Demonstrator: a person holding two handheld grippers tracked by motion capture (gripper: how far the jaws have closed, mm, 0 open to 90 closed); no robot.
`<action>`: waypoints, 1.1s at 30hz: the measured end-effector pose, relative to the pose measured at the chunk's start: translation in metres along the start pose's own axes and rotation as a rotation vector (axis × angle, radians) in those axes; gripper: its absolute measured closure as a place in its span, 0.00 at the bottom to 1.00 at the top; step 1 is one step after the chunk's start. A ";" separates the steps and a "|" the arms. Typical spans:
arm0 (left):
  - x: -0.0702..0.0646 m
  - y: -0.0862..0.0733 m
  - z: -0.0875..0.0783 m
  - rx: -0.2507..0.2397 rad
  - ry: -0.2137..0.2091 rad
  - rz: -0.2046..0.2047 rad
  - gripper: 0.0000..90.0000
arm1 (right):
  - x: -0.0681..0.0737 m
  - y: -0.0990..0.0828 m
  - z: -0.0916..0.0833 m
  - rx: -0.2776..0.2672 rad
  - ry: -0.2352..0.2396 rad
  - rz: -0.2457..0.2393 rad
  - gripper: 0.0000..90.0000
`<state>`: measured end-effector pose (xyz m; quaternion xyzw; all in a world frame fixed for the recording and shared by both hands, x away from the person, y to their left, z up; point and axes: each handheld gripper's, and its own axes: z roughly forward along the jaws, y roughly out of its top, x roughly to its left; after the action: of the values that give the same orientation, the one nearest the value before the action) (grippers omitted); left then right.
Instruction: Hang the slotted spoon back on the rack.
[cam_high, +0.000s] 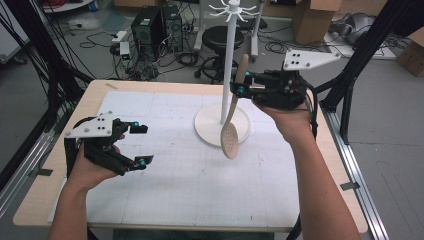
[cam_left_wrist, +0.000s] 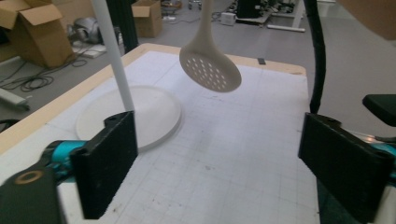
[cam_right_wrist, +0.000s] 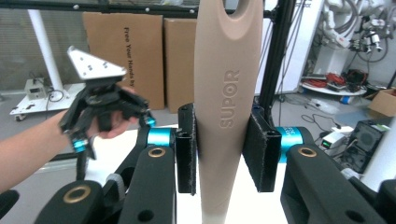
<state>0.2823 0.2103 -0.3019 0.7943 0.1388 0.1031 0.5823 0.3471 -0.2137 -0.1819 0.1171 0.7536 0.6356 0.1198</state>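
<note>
The slotted spoon (cam_high: 231, 131) is beige, one-piece, with an oval perforated bowl and a flat handle embossed "SUPOR", a hanging hole at its end. It is hanging in the air over the gridded mat (cam_high: 190, 175), just beside the white rack (cam_high: 226, 65); its long axis is running near-vertical, bowl pointing down, handle end up. The right gripper (cam_high: 243, 83) is clamping the handle between its pads. The left gripper (cam_high: 141, 145) is standing well apart from it, jaws spread wide on nothing.

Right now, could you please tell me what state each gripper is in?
Left gripper: open, nothing between its jaws.
Right gripper: shut on the handle of the slotted spoon, which hangs above the table.
</note>
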 end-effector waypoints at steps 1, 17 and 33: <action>0.000 -0.002 -0.001 -0.003 0.000 -0.002 0.12 | -0.003 0.001 -0.001 -0.001 -0.005 0.003 0.76; -0.001 -0.018 -0.006 -0.024 0.036 -0.032 0.08 | -0.047 0.021 -0.004 0.020 -0.096 0.057 0.76; 0.000 -0.020 -0.010 -0.042 0.034 -0.038 0.08 | -0.071 0.022 0.006 0.066 -0.147 0.101 0.76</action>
<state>0.2774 0.2246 -0.3181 0.7772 0.1615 0.1086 0.5984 0.4161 -0.2280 -0.1590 0.2054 0.7564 0.6053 0.1387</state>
